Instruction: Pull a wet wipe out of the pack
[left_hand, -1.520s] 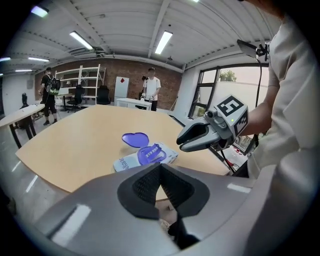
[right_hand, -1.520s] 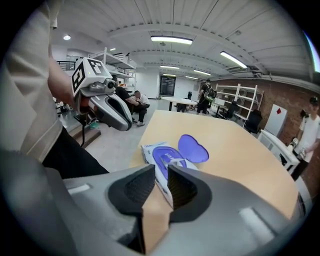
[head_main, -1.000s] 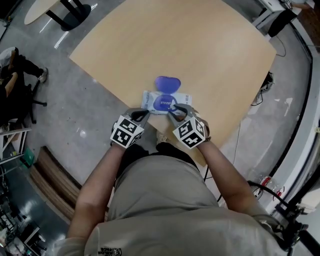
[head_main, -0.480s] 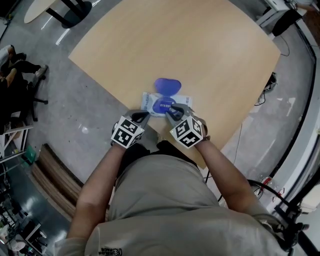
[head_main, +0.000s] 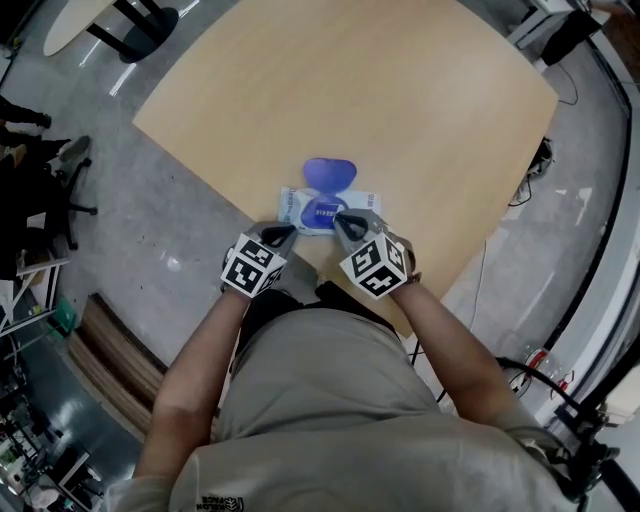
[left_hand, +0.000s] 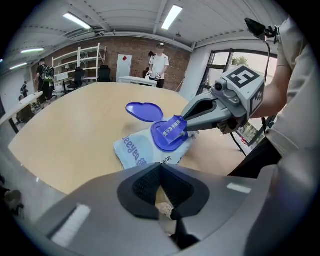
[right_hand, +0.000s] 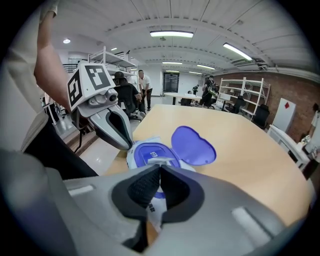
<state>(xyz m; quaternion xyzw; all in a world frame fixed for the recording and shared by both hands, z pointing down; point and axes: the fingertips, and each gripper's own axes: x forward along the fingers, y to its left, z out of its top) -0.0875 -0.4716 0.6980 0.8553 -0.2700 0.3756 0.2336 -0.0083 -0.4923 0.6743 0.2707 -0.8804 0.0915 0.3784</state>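
A white and blue wet wipe pack (head_main: 320, 212) lies near the front edge of the wooden table (head_main: 400, 100), and its blue lid (head_main: 328, 172) is flipped open away from me. My right gripper (head_main: 340, 220) is shut on the blue seal label (left_hand: 171, 131) in the pack's opening and holds it lifted off the oval rim (right_hand: 150, 151). My left gripper (head_main: 287, 232) is shut, its tip (right_hand: 127, 144) at the pack's near left corner. I cannot tell whether it pinches the pack's edge. In the gripper views each gripper's own jaws hide the near side of the pack (left_hand: 137, 150).
The table's front edge (head_main: 300, 255) runs right under both grippers, with grey floor below. A black office chair (head_main: 45, 190) stands on the floor at the left. Several people and shelves (left_hand: 80, 60) are far off across the room.
The right gripper's jaws stood open over the pack's opening and have closed on the blue label. The left gripper has stayed at the pack's corner.
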